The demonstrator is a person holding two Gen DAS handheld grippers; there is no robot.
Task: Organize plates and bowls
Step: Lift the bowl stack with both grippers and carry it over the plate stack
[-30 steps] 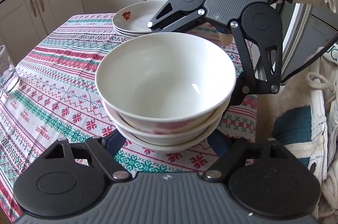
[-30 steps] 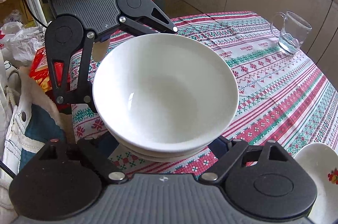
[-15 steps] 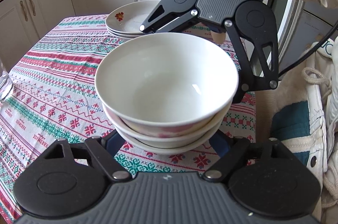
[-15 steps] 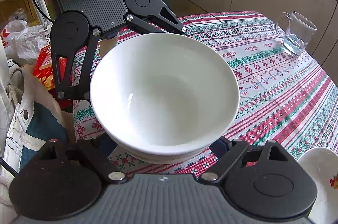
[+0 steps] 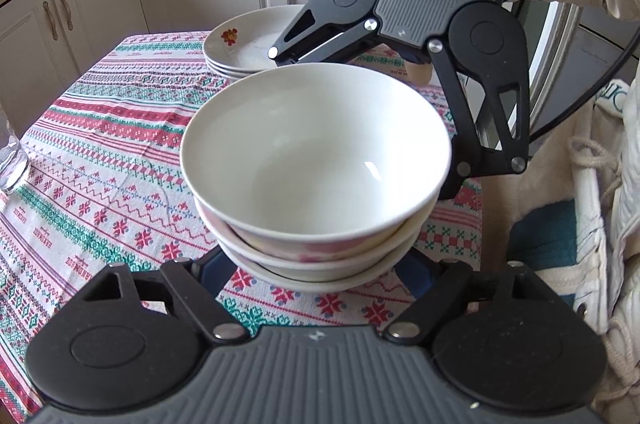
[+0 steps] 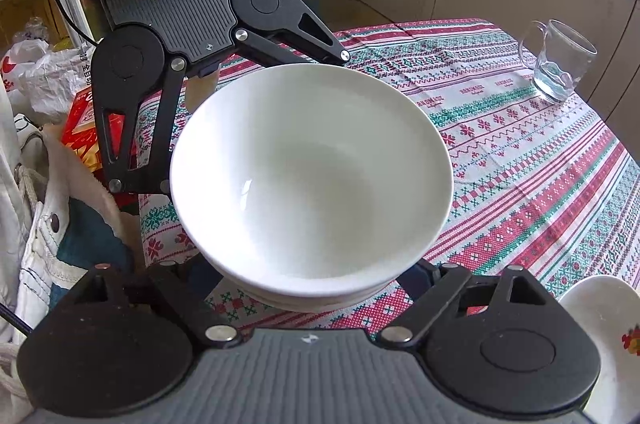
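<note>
So the stack of three nested white bowls (image 5: 316,160) was caught right between the two grippers, which were pointed at each other from opposite sides of it. The left gripper (image 5: 316,276) was angled down, one blue finger (image 5: 214,266) tucked under the lowest bowl's rim on each side. Its jaws were being eased closed with the stack between them, but the pads were hidden under the bowls, so actual contact couldn't be made out. Same story for the right gripper (image 6: 312,282): jaws spread wide around the stack, fingertips covered by the bowls, so a grip couldn't be confirmed or ruled out. Whether the stack was resting on the surface (image 5: 100,152), covered by a patterned cloth, or lifted just off it couldn't be told either.

A pile of plates (image 5: 244,48) with a small red flower print was sat beyond the left gripper, past the bowls and a bit left. A glass mug (image 6: 560,64) was seen well ahead of the right gripper, off to its right.
</note>
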